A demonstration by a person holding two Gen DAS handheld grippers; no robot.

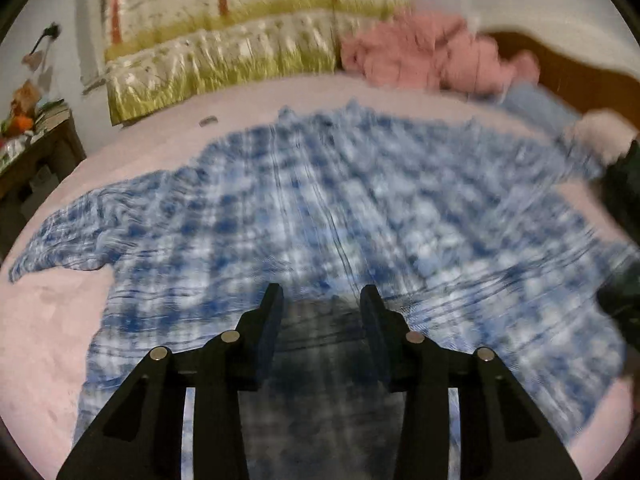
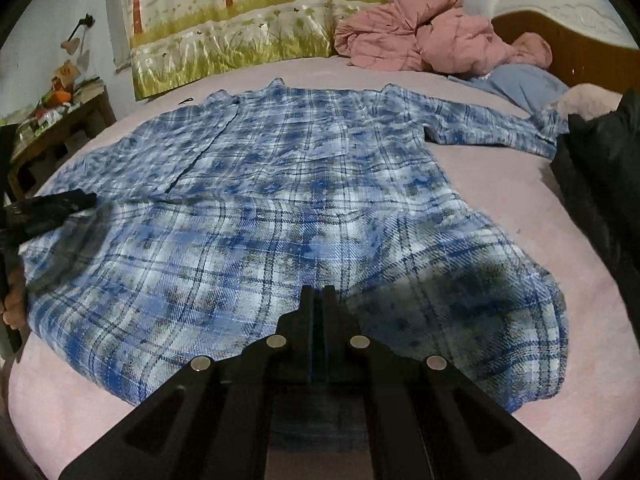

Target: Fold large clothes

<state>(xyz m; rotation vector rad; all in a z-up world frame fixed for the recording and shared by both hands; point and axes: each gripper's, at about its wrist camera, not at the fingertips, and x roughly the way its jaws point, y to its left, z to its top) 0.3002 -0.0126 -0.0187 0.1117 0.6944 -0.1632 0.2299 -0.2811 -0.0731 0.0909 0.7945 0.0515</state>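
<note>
A dark wooden side table (image 2: 64, 120) cluttered with small items sits at the upper left of the right wrist frame, beside a pale pink bedsheet (image 2: 500, 184) on which a large blue-and-white plaid flannel shirt (image 2: 304, 200) lies spread flat, collar toward the top, one sleeve reaching to the upper right. At the left edge the left gripper (image 2: 52, 208) hovers over the shirt's side hem; in its own motion-blurred view the left gripper (image 1: 320, 300) shows its black fingers parted by a clear gap with nothing between them. At lower centre the right gripper (image 2: 318, 292) has its fingers pressed together above the bottom hem; no cloth can be seen pinched between them. The fold does not appear begun: the body lies open and both sleeves are out. A clean first fold would likely call for pinching one side edge at hem and shoulder together and carrying it toward the centre line without dragging the cloth underneath. Bare sheet lies open at lower left and along the right of the shirt; a crumpled pink quilted blanket (image 2: 424, 40) at upper right and a black bag-like object (image 2: 600, 152) at the right edge crowd the far sleeve.
</note>
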